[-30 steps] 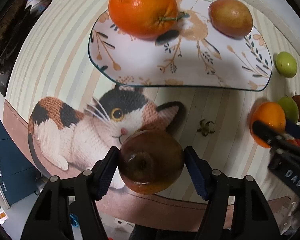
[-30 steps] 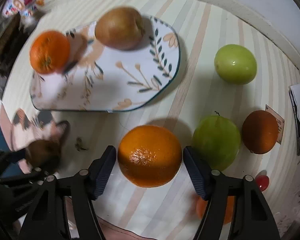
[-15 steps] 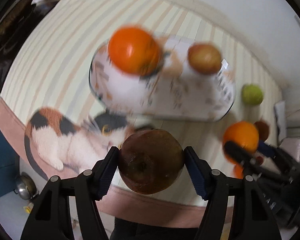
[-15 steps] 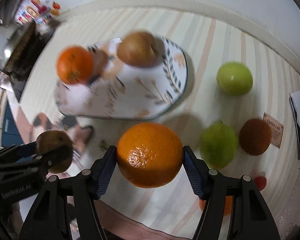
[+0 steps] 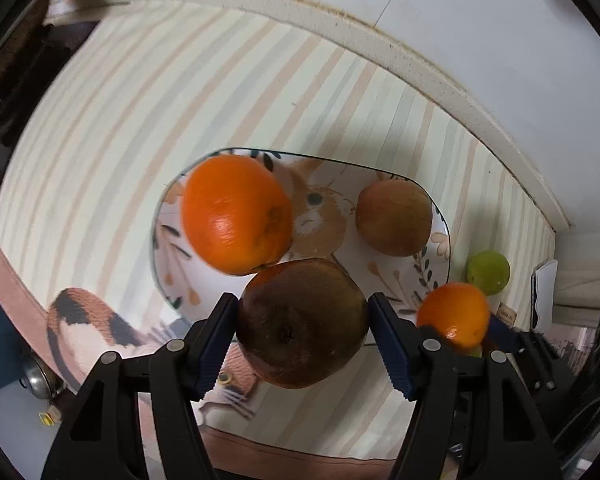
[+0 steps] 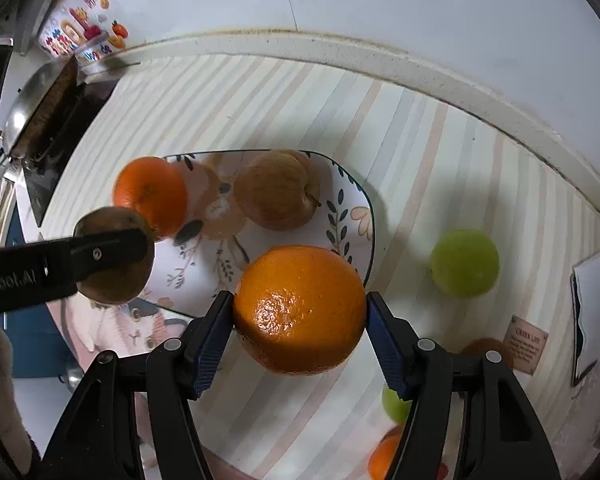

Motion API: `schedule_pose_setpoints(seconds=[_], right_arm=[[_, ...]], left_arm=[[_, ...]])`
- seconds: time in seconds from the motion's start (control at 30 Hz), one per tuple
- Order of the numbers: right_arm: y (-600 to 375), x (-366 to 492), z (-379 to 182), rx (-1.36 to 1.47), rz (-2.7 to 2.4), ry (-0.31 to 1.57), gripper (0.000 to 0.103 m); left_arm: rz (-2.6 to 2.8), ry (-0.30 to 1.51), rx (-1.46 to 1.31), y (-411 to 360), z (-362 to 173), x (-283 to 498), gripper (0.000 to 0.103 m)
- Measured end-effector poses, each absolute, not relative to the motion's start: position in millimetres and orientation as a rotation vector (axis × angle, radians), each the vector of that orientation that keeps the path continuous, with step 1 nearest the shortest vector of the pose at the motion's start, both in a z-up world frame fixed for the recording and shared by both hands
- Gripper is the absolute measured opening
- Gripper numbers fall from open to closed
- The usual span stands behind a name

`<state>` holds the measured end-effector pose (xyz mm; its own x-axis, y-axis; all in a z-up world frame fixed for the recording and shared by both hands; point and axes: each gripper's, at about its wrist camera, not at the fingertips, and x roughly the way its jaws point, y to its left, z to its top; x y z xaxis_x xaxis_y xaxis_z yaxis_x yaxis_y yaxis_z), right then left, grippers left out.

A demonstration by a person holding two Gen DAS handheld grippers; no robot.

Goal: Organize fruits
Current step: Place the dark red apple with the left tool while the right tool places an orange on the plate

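Observation:
My left gripper [image 5: 302, 326] is shut on a dark brown apple [image 5: 300, 322] and holds it in the air over the near edge of the patterned plate [image 5: 392, 280]. My right gripper [image 6: 300, 312] is shut on an orange [image 6: 300, 308], lifted above the plate's near right rim [image 6: 364, 216]. On the plate lie another orange [image 5: 236, 212] and a reddish apple [image 5: 394, 218]. The left gripper with its brown apple [image 6: 112, 256] shows at the left of the right wrist view.
A green fruit [image 6: 464, 262] lies on the striped mat right of the plate. A brown fruit [image 6: 486, 350], a green one [image 6: 394, 404] and an orange one [image 6: 384, 458] lie near the right gripper. A card [image 6: 526, 344] and a stove [image 6: 48, 120] border the mat.
Both grippers have lifted their fruit off the mat and risen well above it. Both have moved toward the plate, which now looks smaller and farther below.

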<state>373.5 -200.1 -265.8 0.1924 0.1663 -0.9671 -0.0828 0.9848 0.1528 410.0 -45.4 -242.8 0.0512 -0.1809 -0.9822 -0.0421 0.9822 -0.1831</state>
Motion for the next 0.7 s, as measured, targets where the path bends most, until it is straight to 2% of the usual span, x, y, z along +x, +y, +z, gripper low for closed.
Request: schedule_pose_setpoints(seconds=[0.37, 0.57, 0.6, 0.7], right_arm=[[-198.4, 389.8, -309.6, 0.132, 0.215, 1.418, 0.068], [-201.5, 393.8, -316.4, 0.151, 0.237, 1.432, 0.069], [-201.8, 393.8, -316.1, 0.155, 0.239, 1.437, 0.07], [-204.7, 395.1, -311.5, 0.171, 0.248, 1.445, 0.085]], left_arm=[[-0.147, 1.652, -0.2, -74.9, -283.0, 428.2, 0.065], [-0.124, 1.646, -0.132, -80.4, -284.7, 426.5, 0.064], [-0.12, 1.639, -0.126, -80.0, -282.1, 426.4, 0.064], [-0.126, 1.617, -0.144, -75.1, -270.6, 427.2, 0.069]])
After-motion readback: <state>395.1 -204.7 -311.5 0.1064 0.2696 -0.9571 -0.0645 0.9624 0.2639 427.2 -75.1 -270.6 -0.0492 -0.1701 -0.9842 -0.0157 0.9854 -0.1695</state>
